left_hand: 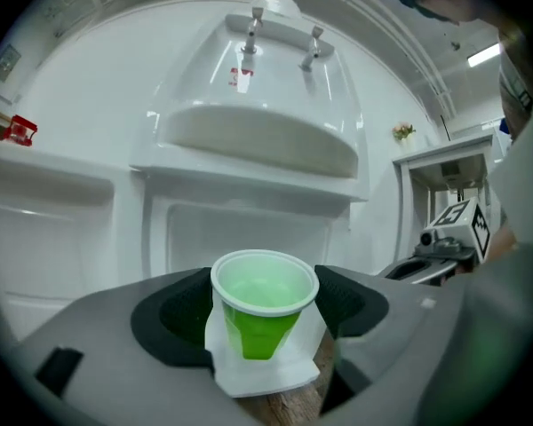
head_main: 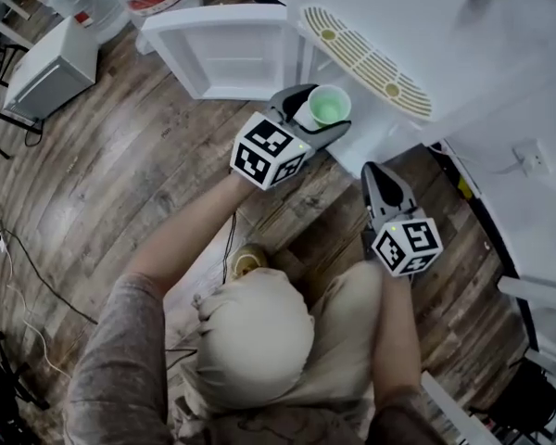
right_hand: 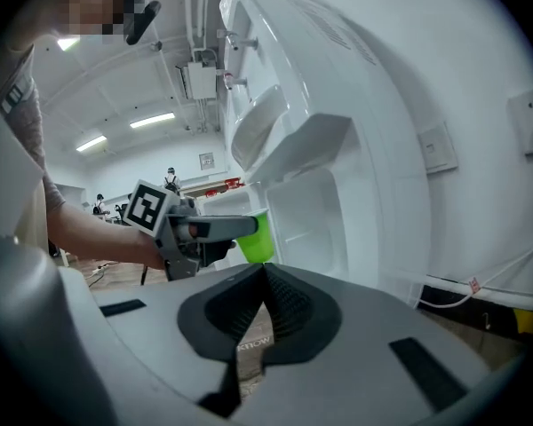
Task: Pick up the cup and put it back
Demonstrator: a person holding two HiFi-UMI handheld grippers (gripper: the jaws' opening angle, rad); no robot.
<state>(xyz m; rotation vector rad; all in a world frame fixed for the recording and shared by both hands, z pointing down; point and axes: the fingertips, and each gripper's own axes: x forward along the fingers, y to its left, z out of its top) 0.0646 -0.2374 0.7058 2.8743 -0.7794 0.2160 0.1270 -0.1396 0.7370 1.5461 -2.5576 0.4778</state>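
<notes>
The left gripper's [head_main: 308, 119] jaws squeeze the green cup [left_hand: 263, 313], which stands straight up between them, the right gripper's [right_hand: 265, 304] jaws are shut on nothing, and the white water machine [left_hand: 258, 131] stands ahead at 12 o'clock.

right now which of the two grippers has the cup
The left gripper: its jaws clamp the green cup, while the right gripper is shut and empty.

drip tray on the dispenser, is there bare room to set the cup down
Yes: the slotted drip tray is bare along its whole length. Crowded only at its front edge, where the left gripper holds the green cup beside the right gripper.
</notes>
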